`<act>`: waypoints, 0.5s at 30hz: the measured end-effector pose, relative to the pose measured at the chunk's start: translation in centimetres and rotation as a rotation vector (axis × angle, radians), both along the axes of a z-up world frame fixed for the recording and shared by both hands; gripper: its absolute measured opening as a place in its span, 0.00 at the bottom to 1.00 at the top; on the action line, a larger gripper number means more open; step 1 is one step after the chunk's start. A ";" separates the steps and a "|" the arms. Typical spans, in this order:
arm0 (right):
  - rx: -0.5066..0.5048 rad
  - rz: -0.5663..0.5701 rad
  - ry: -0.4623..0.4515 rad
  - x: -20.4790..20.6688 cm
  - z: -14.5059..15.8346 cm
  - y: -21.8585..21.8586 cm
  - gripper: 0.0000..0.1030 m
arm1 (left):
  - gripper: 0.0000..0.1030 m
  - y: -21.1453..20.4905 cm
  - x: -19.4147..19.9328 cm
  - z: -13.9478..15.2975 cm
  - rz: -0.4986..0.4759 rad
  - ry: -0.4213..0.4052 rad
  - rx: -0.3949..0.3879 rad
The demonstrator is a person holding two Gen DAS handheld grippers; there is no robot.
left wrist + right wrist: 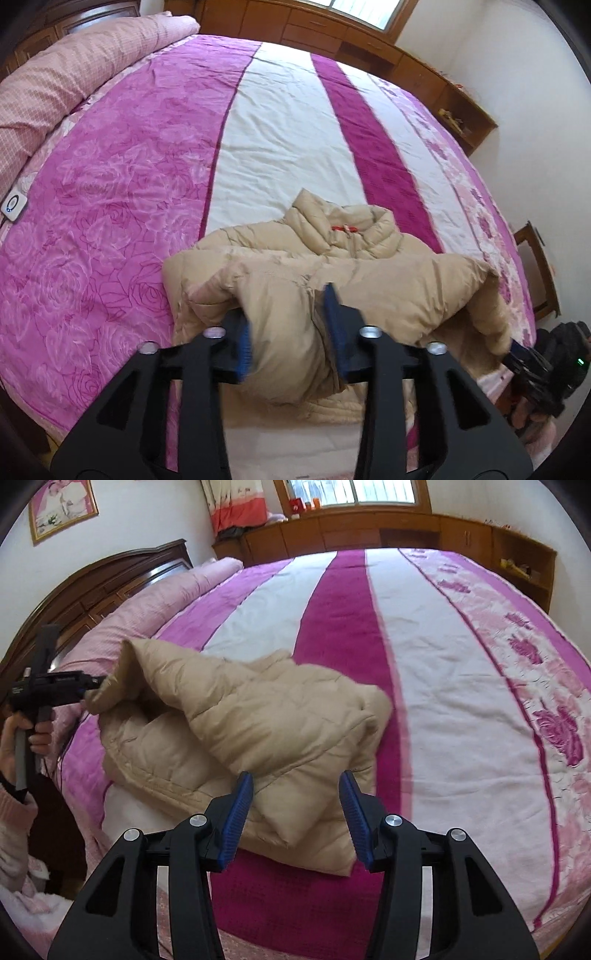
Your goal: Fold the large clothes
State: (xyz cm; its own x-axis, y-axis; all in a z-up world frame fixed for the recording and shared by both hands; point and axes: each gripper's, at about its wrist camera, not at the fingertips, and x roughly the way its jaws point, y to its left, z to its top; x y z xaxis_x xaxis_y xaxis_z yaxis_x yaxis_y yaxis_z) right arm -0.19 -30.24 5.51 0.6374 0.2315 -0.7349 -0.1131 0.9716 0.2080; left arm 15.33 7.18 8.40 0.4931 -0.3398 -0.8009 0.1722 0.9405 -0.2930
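"Two claws, both mine. Where do you want me to start?"

"With the biggest thing."

"That's the striped pink and white bedspread (110, 184), which fills nearly the whole of both views. A rolled pink quilt (55, 81) lies along its edge at ten o'clock in my left view."

"And the garment?"

"The beige padded jacket (277, 266) lies on the bedspread near its edge. It sits low in my left view, from the centre toward six o'clock, with the collar pointing to twelve. One side is folded over onto the body, and the fold stands raised."

"What about your left claw?"

"My left claw (284, 302) is at six o'clock in its own view. Its jaws are parted, and a bulge of padding fills the gap and touches both blue pads. Whether that still counts as a pinch I cannot tell. In my right view it's at nine o'clock, with its tip at the raised fold and my hand (26, 731) on the handle."

"And the right one?"

"My right claw (297, 812) is spread wide with nothing held. It's at six o'clock over the jacket's near corner."

"Anything smaller?"

"A red loop (345, 229) at the collar, and a white controller (14, 205) at nine o'clock."
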 end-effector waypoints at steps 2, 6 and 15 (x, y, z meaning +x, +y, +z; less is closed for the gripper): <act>0.008 -0.005 0.004 0.6 -0.3 0.3 0.48 | 0.55 0.1 -1.0 0.4 -0.022 -0.001 -0.013; 0.039 -0.012 -0.004 1.0 -0.3 0.5 0.49 | 0.73 0.0 -4.2 1.2 -0.073 -0.061 0.054; 0.057 -0.019 -0.004 -0.2 0.0 0.3 0.56 | 0.74 0.3 -6.9 -1.3 -0.064 -0.052 0.155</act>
State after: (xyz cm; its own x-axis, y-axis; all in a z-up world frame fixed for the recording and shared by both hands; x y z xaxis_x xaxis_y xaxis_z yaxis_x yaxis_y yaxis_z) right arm -0.43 -29.89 5.51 0.6454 0.2609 -0.7179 -0.0956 0.9600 0.2630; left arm 8.46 7.45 7.12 0.5163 -0.2462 -0.8202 0.2439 0.9604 -0.1347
